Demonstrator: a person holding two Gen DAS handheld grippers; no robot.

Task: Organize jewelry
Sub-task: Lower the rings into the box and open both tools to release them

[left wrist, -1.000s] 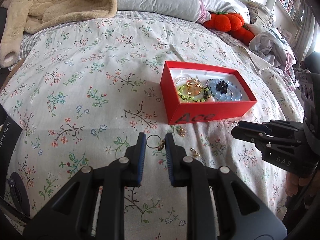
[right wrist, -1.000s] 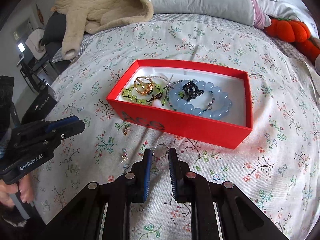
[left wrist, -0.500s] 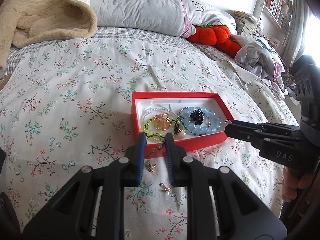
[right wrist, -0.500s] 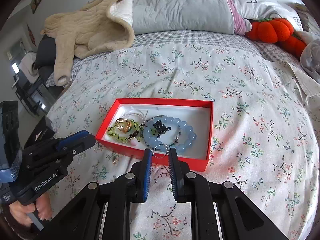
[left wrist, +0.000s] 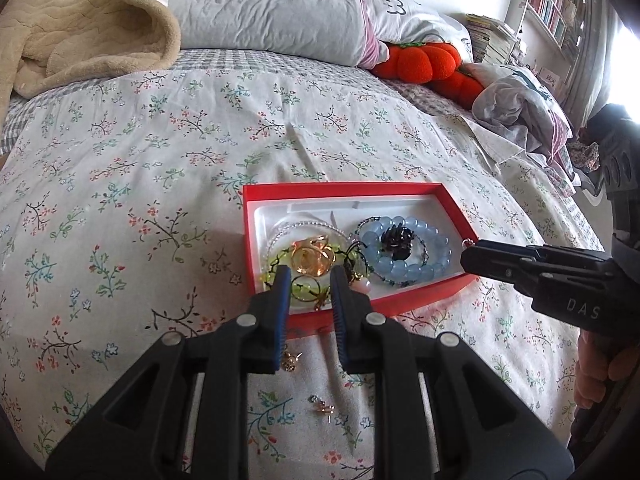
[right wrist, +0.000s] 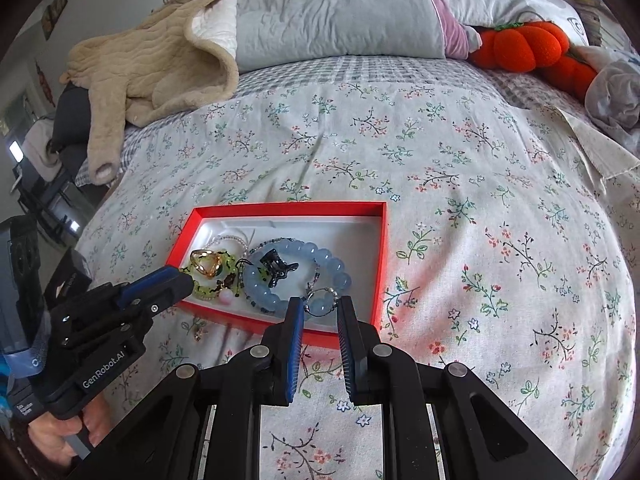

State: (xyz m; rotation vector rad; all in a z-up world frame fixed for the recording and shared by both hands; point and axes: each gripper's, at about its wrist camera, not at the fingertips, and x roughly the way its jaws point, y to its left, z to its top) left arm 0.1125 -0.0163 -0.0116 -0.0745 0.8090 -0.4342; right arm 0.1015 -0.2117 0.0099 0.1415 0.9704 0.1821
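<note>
Both our tongs just opened over the red box, bottom centre: left tongs dropped a gold hoop earring, right tongs a silver hoop. Two earrings remain on the bed.

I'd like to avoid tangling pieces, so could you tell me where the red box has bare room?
In the red box, the white floor is bare along the far wall and beside the right wall, past the blue bead bracelet. The near-left end is crowded: green bead bracelet, gold ring, black charm.
</note>
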